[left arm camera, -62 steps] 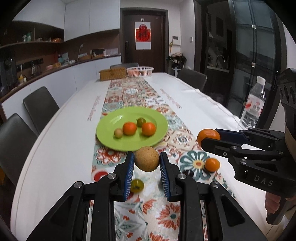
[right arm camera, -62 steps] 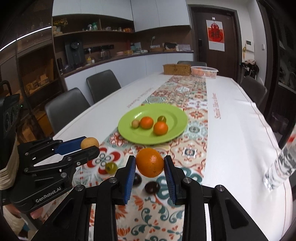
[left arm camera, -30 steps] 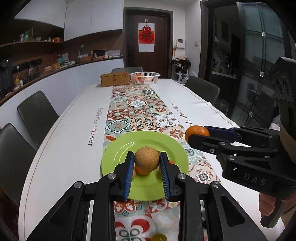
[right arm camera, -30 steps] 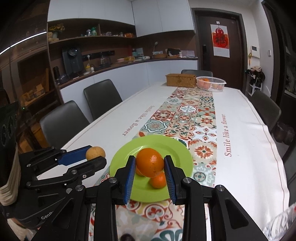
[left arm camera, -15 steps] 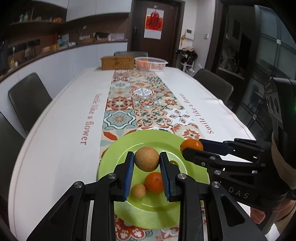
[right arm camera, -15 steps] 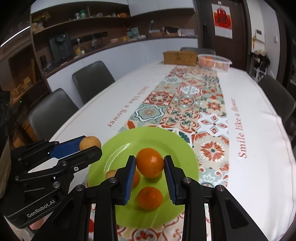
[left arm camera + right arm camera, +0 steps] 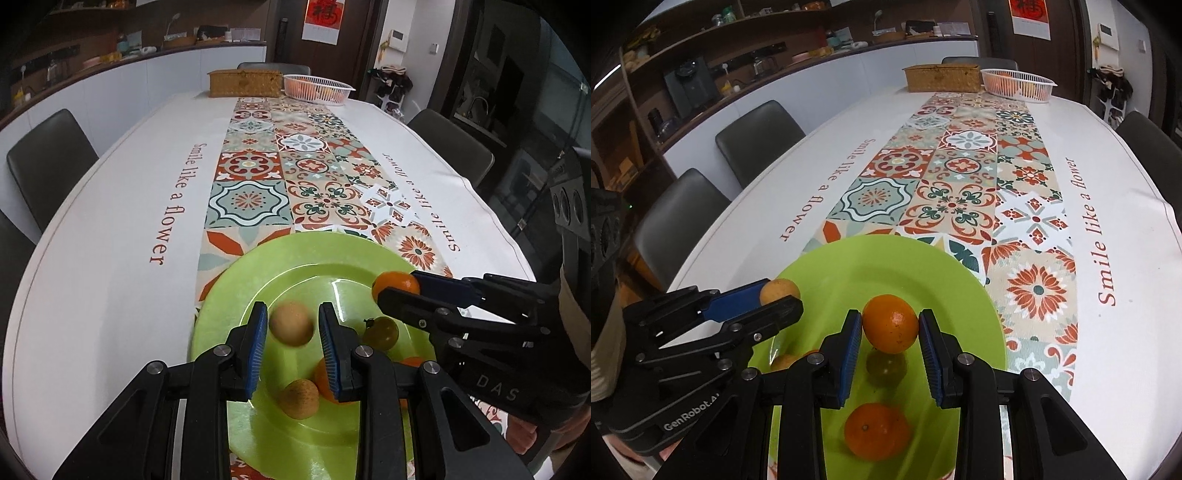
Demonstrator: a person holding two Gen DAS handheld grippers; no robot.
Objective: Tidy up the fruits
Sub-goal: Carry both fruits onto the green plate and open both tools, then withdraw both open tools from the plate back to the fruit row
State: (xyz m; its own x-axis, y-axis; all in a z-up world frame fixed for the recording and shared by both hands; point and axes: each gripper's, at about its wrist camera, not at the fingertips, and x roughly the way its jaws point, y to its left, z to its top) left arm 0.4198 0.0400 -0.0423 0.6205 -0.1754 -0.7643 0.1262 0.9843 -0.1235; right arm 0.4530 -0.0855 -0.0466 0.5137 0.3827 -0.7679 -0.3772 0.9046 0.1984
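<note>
A green plate [image 7: 295,266] [image 7: 871,266] lies on the patterned runner. My left gripper [image 7: 293,332] hovers over it; its jaws have parted and a tan round fruit [image 7: 290,323] sits blurred between them, with a small gap on each side. My right gripper [image 7: 890,328] is shut on an orange [image 7: 890,323] just above the plate. On the plate lie a small tan fruit [image 7: 299,398], a dark green-yellow fruit [image 7: 381,332], and oranges [image 7: 877,430]. Each gripper shows in the other's view: the right one [image 7: 397,288] and the left one [image 7: 779,295].
A woven box [image 7: 245,83] and a white basket of fruit [image 7: 317,86] stand at the table's far end. Dark chairs [image 7: 757,136] line the table's sides. White tablecloth [image 7: 110,240] borders the runner.
Both grippers moved forward and lowered over the plate. The left gripper's jaws have widened and the tan fruit between them looks blurred, slipping down. The right still grips its orange.
</note>
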